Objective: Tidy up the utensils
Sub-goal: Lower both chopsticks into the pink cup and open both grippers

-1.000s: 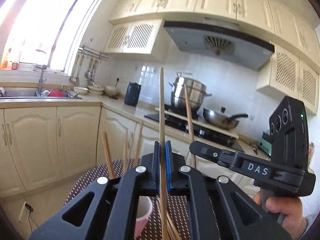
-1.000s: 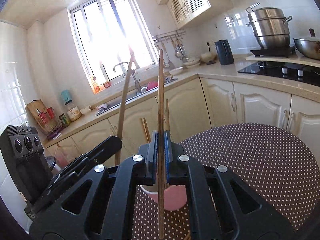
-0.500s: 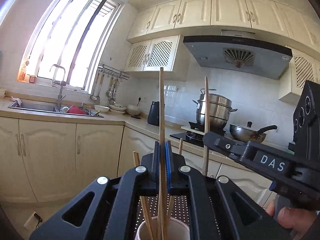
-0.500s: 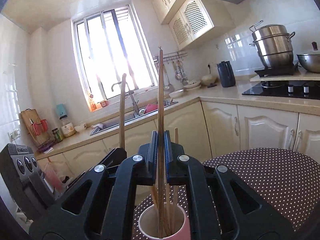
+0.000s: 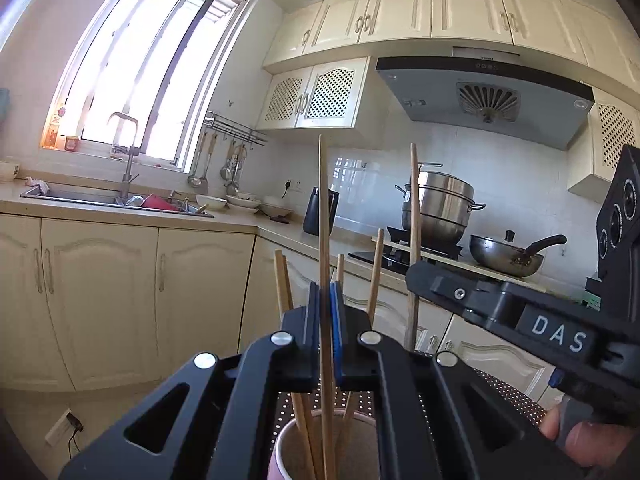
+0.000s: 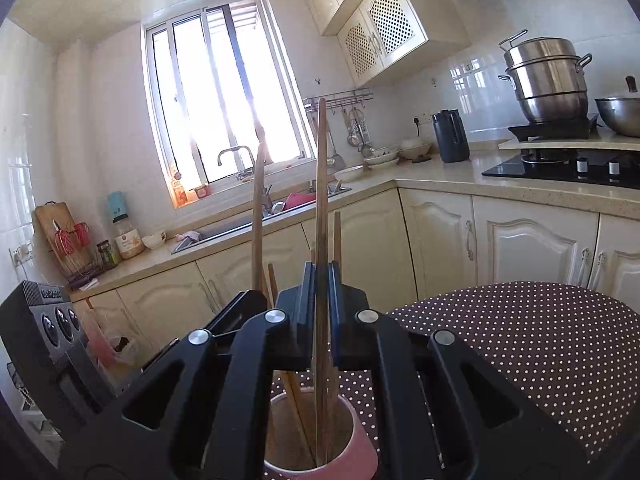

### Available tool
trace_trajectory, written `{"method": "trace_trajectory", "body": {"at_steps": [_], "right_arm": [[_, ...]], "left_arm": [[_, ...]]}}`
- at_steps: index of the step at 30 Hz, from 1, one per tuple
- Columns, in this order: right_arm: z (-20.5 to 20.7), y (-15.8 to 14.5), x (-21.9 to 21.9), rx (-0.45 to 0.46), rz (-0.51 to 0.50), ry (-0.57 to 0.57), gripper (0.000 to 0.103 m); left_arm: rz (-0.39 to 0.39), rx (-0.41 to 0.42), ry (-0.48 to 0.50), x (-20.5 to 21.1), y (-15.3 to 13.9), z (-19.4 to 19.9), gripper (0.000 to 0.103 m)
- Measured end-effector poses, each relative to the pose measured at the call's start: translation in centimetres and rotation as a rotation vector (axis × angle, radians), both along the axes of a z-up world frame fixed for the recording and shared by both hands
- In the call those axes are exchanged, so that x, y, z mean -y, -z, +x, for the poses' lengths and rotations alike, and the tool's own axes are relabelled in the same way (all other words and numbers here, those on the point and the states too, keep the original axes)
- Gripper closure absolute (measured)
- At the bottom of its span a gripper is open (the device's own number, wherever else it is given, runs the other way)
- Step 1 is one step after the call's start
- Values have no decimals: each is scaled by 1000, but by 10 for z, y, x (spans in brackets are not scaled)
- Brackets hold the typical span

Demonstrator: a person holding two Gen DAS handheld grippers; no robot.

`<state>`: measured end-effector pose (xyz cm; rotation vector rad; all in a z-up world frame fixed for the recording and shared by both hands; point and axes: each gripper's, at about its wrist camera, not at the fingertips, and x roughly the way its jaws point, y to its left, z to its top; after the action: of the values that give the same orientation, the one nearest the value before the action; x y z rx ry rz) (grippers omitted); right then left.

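Note:
My left gripper [image 5: 325, 300] is shut on a wooden chopstick [image 5: 323, 216] held upright, its lower end inside a pink cup [image 5: 280, 450] below. My right gripper [image 6: 321, 280] is shut on another wooden chopstick [image 6: 320, 184], also upright with its lower end in the same pink cup [image 6: 360, 452]. Several other chopsticks [image 5: 282, 280] stand in the cup. The right gripper's body [image 5: 552, 332] and its chopstick [image 5: 414, 216] show at the right of the left wrist view. The left gripper's body [image 6: 44, 336] and its chopstick [image 6: 258, 216] show at the left of the right wrist view.
The cup stands on a round table with a brown polka-dot cloth [image 6: 540, 344]. Behind are cream cabinets, a sink [image 5: 100, 198] under the window, a black kettle [image 6: 450, 136], and a steamer pot [image 6: 548, 76] and wok [image 5: 506, 252] on the stove.
Both grippers have come down over the pink cup, which now sits directly beneath them, and the lower ends of both held chopsticks have gone into it.

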<state>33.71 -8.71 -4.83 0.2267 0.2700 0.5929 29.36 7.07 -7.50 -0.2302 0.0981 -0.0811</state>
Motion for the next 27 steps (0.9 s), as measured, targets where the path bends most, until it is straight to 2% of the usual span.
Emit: {"method": "trace_trajectory", "body": {"at_steps": [9,27], "right_arm": [[-30,3,2,21,-73,-6,96],[-53,31,-1,-80,-112,-6,96]], "left_arm": [[18,-27,17,5,8,-24,98],[60,-91,38,13,18,-52,97]]}}
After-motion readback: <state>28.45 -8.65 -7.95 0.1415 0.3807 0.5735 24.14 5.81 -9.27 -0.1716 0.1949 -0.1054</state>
